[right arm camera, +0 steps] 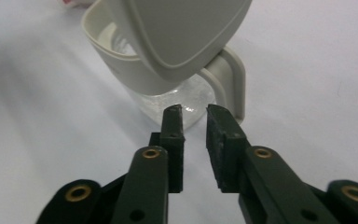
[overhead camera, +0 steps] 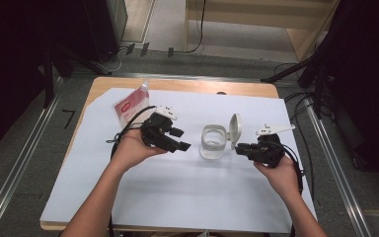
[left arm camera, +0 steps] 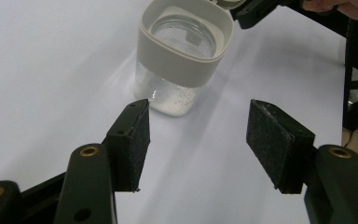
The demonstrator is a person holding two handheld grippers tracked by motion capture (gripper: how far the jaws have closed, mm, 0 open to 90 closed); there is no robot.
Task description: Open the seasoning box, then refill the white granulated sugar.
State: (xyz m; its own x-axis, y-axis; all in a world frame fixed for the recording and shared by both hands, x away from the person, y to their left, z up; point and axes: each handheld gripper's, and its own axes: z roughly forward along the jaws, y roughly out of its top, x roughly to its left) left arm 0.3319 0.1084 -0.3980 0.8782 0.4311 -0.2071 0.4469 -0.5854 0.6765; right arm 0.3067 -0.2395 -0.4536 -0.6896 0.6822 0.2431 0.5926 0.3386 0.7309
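Note:
A clear square jar (overhead camera: 212, 141) with a pale grey collar stands upright on the white sheet (overhead camera: 177, 197) near the table's middle. Its flip lid (overhead camera: 235, 128) stands open, hinged on the jar's right side. My left gripper (overhead camera: 181, 139) hovers just left of the jar, open; in the left gripper view the jar (left arm camera: 182, 60) lies ahead of the wide-apart pads of my left gripper (left arm camera: 198, 135), apart from them. My right gripper (overhead camera: 239, 148) sits close to the jar's right. Its jaws (right arm camera: 193, 116) show a narrow gap with nothing in it, just under the raised lid (right arm camera: 182, 32).
A red and white packet (overhead camera: 128, 106) lies at the back left of the sheet. The wooden table edge (overhead camera: 187, 85) runs along the back. Cables trail from both grippers, and dark stands flank the table on the floor.

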